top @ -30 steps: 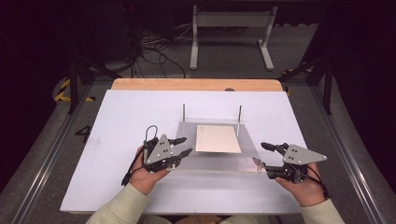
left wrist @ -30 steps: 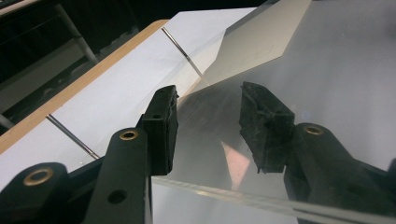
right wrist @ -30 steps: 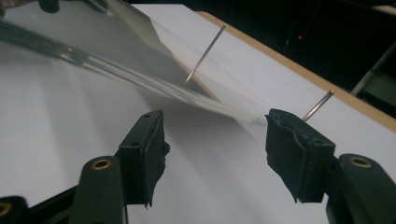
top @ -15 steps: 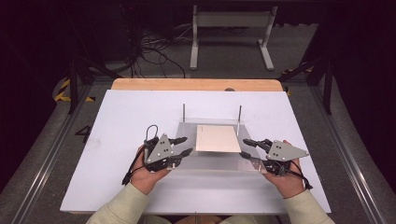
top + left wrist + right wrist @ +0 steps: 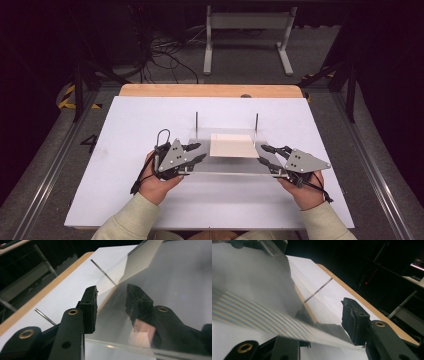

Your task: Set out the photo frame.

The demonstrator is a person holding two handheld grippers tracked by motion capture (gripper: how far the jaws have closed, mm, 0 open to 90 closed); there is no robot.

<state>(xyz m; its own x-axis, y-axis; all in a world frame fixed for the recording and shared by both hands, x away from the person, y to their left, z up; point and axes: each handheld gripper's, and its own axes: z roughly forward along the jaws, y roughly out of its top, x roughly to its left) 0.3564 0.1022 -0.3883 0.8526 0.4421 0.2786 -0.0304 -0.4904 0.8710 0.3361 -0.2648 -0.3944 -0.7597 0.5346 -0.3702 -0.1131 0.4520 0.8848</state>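
**Two grippers at the ends of a clear sheet on the white bench**

A clear, rectangular plastic sheet [image 5: 227, 162] lies near the middle of the white-topped bench [image 5: 125, 125], closer to its near edge than to the wooden strip [image 5: 210, 90] along its far edge. Two thin upright metal rods [image 5: 197, 122] stand at the sheet's far side, one by each far corner. One pale, cream-coloured rectangular card [image 5: 233, 145] lies at the sheet between the rods; whether it rests on top of the sheet or under it cannot be told.

The left gripper [image 5: 196, 152] is at the sheet's left end. In the left gripper view its two black jaws are spread, one on each side of the sheet's edge, with the clear plastic running between them; the far jaw shows through the plastic. No pinch is visible.

The right gripper [image 5: 265, 154] is at the sheet's right end. In the right gripper view its jaws are also spread, and the sheet's corner lies between them, hazy with rainbow bands. Whether either jaw touches the plastic cannot be told.

Each gripper is held by one hand [image 5: 155, 182], with pale sleeves coming in over the bench's near edge.
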